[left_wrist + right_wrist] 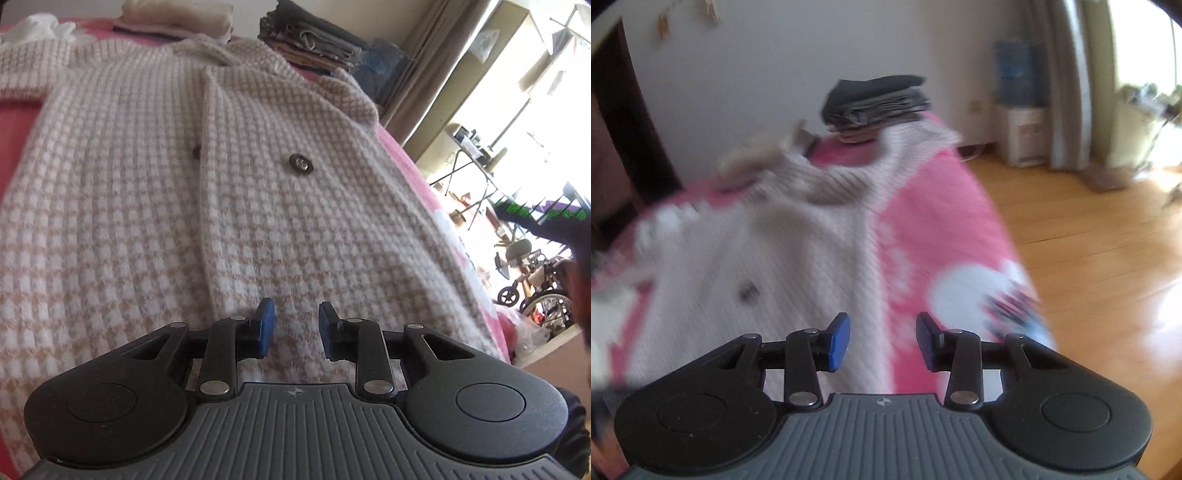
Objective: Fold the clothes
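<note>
We see the checked coat (155,177) spread flat, front up, on the pink blanket (923,229), probably so its edges are easy to reach. Our left gripper (297,325) and right gripper (882,341) are both released, holding nothing, near its hem.

Left gripper (297,319) jaws apart, nothing between. Right gripper (882,332) jaws apart, empty.
</note>
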`<action>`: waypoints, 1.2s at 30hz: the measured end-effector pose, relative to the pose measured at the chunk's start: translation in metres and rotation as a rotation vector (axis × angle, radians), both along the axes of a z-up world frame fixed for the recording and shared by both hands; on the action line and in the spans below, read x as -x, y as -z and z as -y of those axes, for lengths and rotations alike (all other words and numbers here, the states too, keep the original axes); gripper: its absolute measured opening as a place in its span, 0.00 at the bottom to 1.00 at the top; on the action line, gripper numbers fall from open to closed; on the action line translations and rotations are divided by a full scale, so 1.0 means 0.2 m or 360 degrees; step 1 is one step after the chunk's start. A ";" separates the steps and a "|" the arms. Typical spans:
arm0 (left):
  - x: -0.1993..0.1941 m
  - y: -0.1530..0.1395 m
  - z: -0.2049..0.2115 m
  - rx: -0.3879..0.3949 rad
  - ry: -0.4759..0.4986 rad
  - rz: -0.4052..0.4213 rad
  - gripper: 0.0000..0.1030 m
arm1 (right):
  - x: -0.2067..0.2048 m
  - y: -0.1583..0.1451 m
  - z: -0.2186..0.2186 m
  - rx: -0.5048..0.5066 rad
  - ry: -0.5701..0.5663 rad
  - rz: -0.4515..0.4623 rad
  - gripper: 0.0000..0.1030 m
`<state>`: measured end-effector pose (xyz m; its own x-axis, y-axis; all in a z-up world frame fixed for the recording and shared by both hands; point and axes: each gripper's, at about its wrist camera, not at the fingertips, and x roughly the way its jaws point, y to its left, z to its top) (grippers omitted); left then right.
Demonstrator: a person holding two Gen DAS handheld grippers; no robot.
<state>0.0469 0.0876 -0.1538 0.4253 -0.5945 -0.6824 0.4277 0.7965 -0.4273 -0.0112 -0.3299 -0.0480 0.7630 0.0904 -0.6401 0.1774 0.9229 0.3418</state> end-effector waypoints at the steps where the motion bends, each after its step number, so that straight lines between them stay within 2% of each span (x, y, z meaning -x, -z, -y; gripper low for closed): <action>1: 0.00 0.01 0.00 0.0004 -0.0003 -0.0005 0.25 | -0.12 0.01 0.03 -0.0076 -0.0016 0.0005 0.45; 7: -0.01 0.03 -0.03 0.0039 -0.0003 -0.0039 0.25 | -0.81 0.19 0.14 -0.0329 0.0042 -0.0080 0.52; 10: -0.02 0.05 -0.04 0.0063 -0.0001 -0.0056 0.25 | -1.07 0.29 0.19 -0.0463 0.0079 -0.0133 0.57; 13: -0.02 0.06 -0.05 0.0083 -0.0009 -0.0069 0.25 | -1.25 0.37 0.18 -0.0467 0.0072 -0.0192 0.59; 14: -0.02 0.06 -0.05 0.0087 -0.0015 -0.0069 0.25 | -1.27 0.38 0.17 -0.0450 0.0073 -0.0162 0.55; 15: -0.01 0.06 -0.05 0.0089 -0.0021 -0.0066 0.25 | -1.27 0.37 0.16 -0.0435 0.0077 -0.0116 0.33; 16: -0.01 0.06 -0.05 0.0090 -0.0026 -0.0061 0.25 | -1.26 0.37 0.16 -0.0420 0.0081 -0.0069 0.19; 18: 0.00 0.06 -0.04 0.0081 -0.0026 -0.0043 0.25 | -1.23 0.35 0.17 -0.0422 0.0113 0.0080 0.14; 20: 0.01 0.07 -0.03 0.0071 -0.0018 -0.0027 0.25 | -1.13 0.34 0.21 -0.0469 0.0200 0.0274 0.14; 23: 0.00 0.07 -0.02 0.0067 -0.0006 -0.0024 0.25 | -1.12 0.47 0.31 -0.0539 0.0325 0.0220 0.14; 28: 0.00 0.07 -0.03 0.0073 -0.0017 -0.0018 0.25 | -1.12 0.65 0.39 -0.0693 0.0377 0.0145 0.14; 31: -0.01 0.07 -0.03 0.0077 -0.0032 -0.0027 0.25 | -1.11 0.61 0.41 -0.0748 0.0334 0.0063 0.26; 33: -0.01 0.06 -0.03 0.0079 -0.0041 -0.0033 0.25 | -1.08 0.54 0.41 -0.0722 0.0302 -0.0007 0.42; 36: -0.02 0.06 -0.04 0.0083 -0.0055 -0.0043 0.25 | -0.97 0.48 0.40 -0.0690 0.0205 -0.0135 0.51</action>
